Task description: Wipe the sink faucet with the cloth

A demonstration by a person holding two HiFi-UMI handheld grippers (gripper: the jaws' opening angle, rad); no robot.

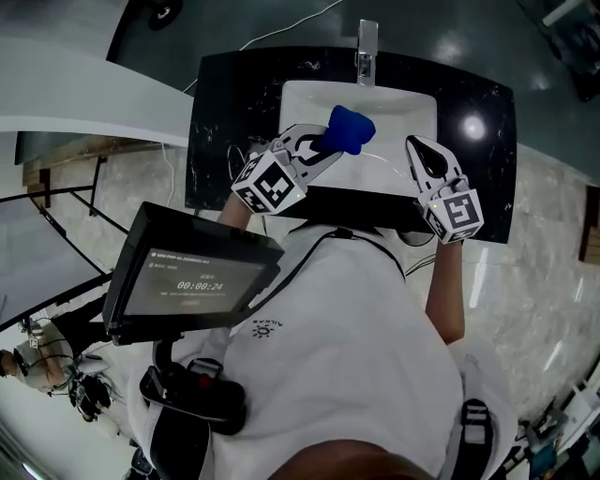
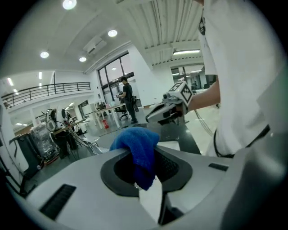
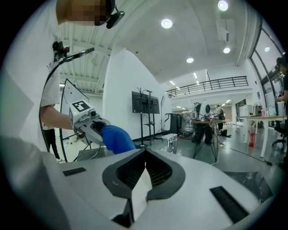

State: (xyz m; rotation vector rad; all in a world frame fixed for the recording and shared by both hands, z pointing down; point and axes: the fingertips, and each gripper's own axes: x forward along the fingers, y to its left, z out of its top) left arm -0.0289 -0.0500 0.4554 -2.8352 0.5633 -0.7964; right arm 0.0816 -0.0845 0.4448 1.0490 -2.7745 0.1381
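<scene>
A chrome faucet (image 1: 367, 52) stands at the far rim of a white sink (image 1: 398, 111) set in a black counter (image 1: 220, 122). My left gripper (image 1: 317, 146) hangs over the sink's near left part, shut on a bunched blue cloth (image 1: 350, 128) that sticks out toward the faucet. In the left gripper view the cloth (image 2: 137, 150) drapes between the jaws of that gripper (image 2: 145, 167). My right gripper (image 1: 421, 156) hovers over the sink's right side, shut and empty; in its own view that gripper (image 3: 145, 158) has its jaws pressed together. The cloth (image 3: 116, 139) shows there too.
A dark screen (image 1: 192, 275) on a chest rig sits below the left gripper. A white cable (image 1: 281, 28) runs behind the counter. In the left gripper view a person (image 2: 127, 99) stands far off by tables. A screen on a stand (image 3: 145, 103) is in the hall.
</scene>
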